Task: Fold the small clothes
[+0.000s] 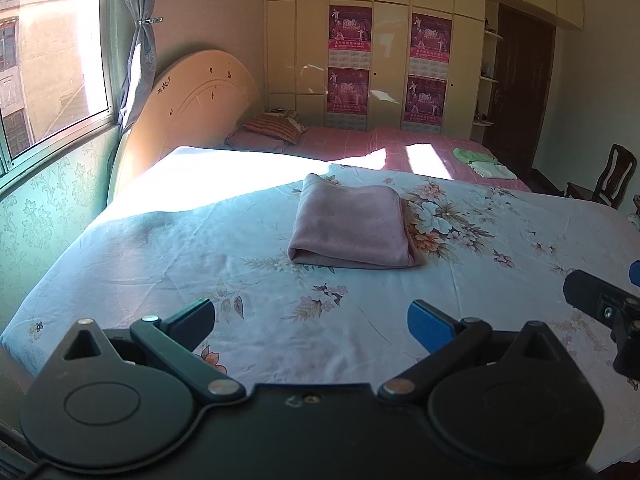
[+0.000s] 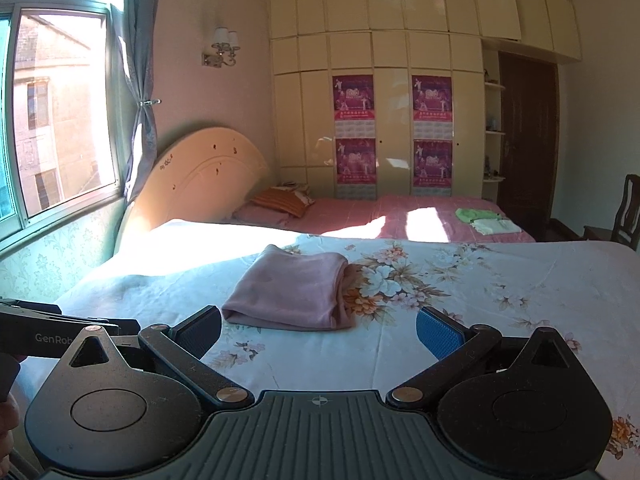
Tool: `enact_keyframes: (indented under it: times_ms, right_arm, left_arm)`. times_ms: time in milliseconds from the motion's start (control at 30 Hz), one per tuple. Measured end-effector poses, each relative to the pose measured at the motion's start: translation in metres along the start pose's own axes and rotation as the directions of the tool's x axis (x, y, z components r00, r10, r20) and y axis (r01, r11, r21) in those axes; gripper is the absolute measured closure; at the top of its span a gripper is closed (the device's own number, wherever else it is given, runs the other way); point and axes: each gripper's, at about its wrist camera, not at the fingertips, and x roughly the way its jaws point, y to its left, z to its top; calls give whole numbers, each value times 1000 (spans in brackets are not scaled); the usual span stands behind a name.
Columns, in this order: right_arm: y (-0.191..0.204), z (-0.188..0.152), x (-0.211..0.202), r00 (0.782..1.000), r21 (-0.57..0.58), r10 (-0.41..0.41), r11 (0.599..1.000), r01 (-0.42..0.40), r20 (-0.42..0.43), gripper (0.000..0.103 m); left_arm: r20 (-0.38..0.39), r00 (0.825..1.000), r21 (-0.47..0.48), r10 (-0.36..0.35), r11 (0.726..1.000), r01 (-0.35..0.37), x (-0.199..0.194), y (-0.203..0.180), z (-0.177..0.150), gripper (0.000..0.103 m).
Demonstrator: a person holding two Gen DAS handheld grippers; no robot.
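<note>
A folded pink cloth lies on a floral bedsheet, ahead of both tongs and touching neither. The left tongs and right tongs gape wide, holding nothing. Beyond: a pink bed, cream wardrobe and sunlit window to the left.

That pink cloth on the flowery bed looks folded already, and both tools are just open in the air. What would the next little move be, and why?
Probably lifting the pink folded cloth away. It lies neatly folded on the floral sheet, and both the left tool and right tool are open, empty and short of it. Other folded items lie on the far pink bed.
</note>
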Motion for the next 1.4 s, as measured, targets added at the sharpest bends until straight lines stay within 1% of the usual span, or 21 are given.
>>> enact_keyframes:
  times_ms: [367,633,867,1133,1167,1267,1333,1400]
  right_arm:
    - [-5,-1,2,1000,12,-2,1000,2,-20,1]
    - [-6,1,5,1000,9,4,1000,-4,-25,1]
    - [-8,0,11,999,12,9,1000,-9,-42,1]
    - [-11,-2,20,998,15,10,1000,-9,-62,1]
    - [-11,-2,21,998,16,10,1000,-9,-63,1]
    - [-12,-2,24,998,21,14,1000,-12,-64,1]
    - [-13,-1,26,998,24,18,1000,-16,-67,1]
    - [-13,-2,29,997,20,12,1000,-11,-72,1]
  left_arm:
    - [-4,1000,23,-3,1000,3,-1,-4,2,1]
    - [-9,1000,21,-4,1000,4,0,-5,3,1]
    - [-25,1000,30,-1,1000,1,9,-11,6,1]
    - [-39,999,29,-15,999,16,20,-14,7,1]
    - [-36,999,32,-24,999,25,20,-15,7,1]
    - [7,1000,51,-27,998,27,20,-17,4,9]
    - [18,999,65,-28,998,26,21,-20,4,9]
    - [-2,999,51,-40,998,40,26,-18,6,5]
